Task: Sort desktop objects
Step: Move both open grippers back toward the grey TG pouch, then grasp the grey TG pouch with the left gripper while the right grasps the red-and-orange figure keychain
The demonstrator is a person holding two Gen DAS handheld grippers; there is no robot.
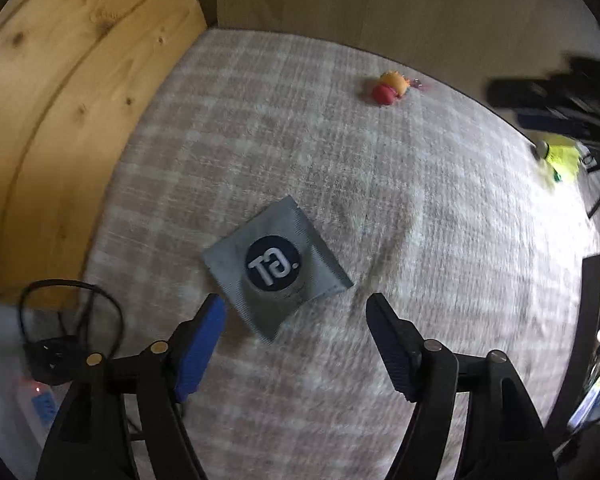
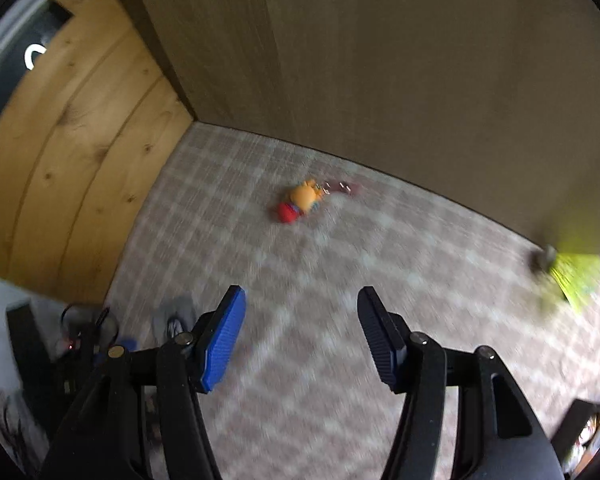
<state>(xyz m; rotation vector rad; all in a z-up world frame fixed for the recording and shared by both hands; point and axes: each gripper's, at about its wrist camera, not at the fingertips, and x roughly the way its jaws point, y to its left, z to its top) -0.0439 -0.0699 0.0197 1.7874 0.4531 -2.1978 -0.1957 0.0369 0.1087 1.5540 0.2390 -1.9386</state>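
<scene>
A pale checked cloth [image 1: 380, 184] covers the bench; knotty pine panel [image 1: 60, 100] at nine o'clock, drab wall [image 2: 380, 80] at twelve.

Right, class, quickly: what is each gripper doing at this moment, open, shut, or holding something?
Left gripper: open, holding nothing; grey packet lies just ahead of its fingers.
Right gripper: open, holding nothing.

Setting: a home desk corner, as far as I can judge from my two grippers' cameras. Evidence: a checked cloth [image 1: 380, 184] covers the tabletop, knotty pine boards [image 1: 60, 92] close it in on the left, and a plain olive-brown wall panel [image 2: 380, 80] stands behind. Household odds and ends lie about: a small orange and red toy [image 2: 300, 202], a square grey packet [image 1: 278, 276], a yellow-green item [image 1: 562, 158] too blurred to name, and a loop of black cable [image 1: 60, 320] at the table's edge.
</scene>
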